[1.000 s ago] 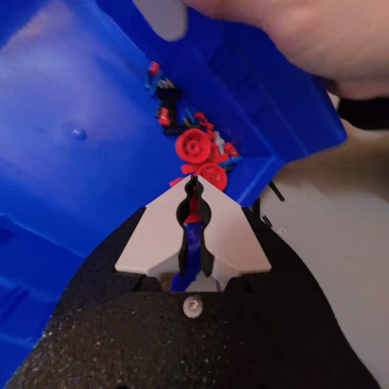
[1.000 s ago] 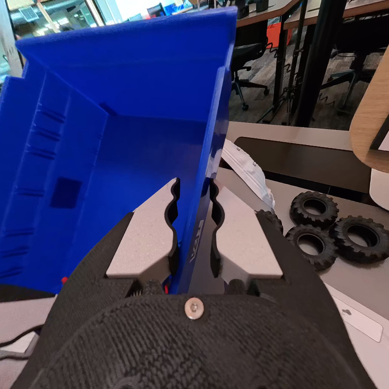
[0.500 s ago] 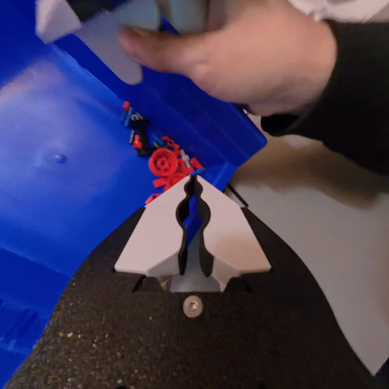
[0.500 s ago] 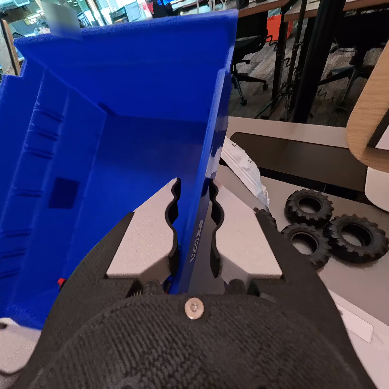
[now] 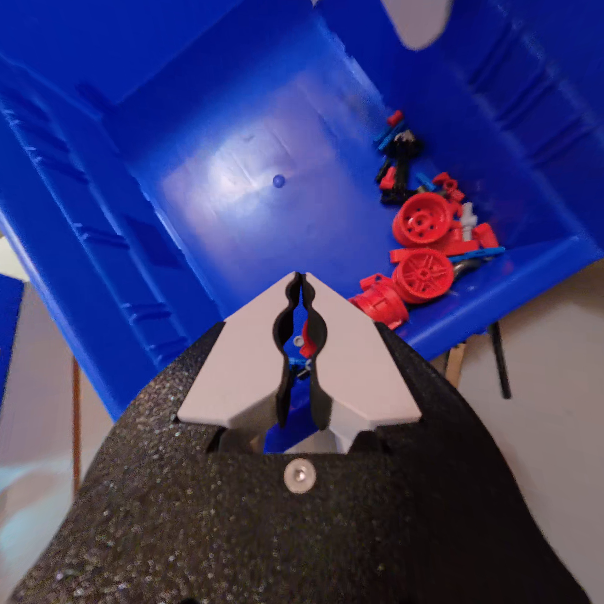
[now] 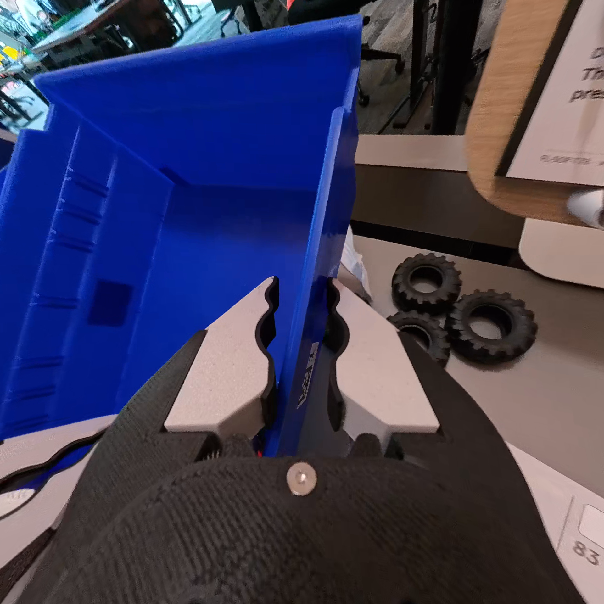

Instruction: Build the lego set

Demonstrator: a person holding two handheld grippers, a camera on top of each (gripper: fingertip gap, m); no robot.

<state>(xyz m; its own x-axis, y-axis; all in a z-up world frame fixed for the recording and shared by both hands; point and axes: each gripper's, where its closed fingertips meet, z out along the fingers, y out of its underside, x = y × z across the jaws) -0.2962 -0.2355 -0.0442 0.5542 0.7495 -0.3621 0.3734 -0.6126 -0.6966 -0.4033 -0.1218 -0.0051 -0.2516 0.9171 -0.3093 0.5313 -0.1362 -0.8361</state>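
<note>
A blue bin (image 5: pixel 228 196) is tilted, and loose lego parts lie heaped in its lower right corner: two red wheel hubs (image 5: pixel 421 222) (image 5: pixel 423 277), a red part (image 5: pixel 379 305), and small black, blue and grey pieces. My left gripper (image 5: pixel 300 277) is shut and empty, over the bin's front lip, left of the heap. My right gripper (image 6: pixel 302 284) is shut on the bin's side wall (image 6: pixel 320 228) and holds the bin (image 6: pixel 212 130) tipped. Three black tyres (image 6: pixel 490 327) lie on the table right of the bin.
A black axle (image 5: pixel 500 359) lies on the grey table just outside the bin's lip. A white plastic bag (image 6: pixel 354 261) sits behind the bin wall. A wood-framed sign (image 6: pixel 490 98) on a white base (image 6: pixel 562 258) stands at the far right. A paper sheet (image 6: pixel 581 539) lies near right. There is about 15 centimetres between the tips of the two grippers.
The hand and the other gripper have left the left wrist view. My left gripper has swung left, so the lego heap now lies to its right. The right gripper keeps its grip on the bin wall.
</note>
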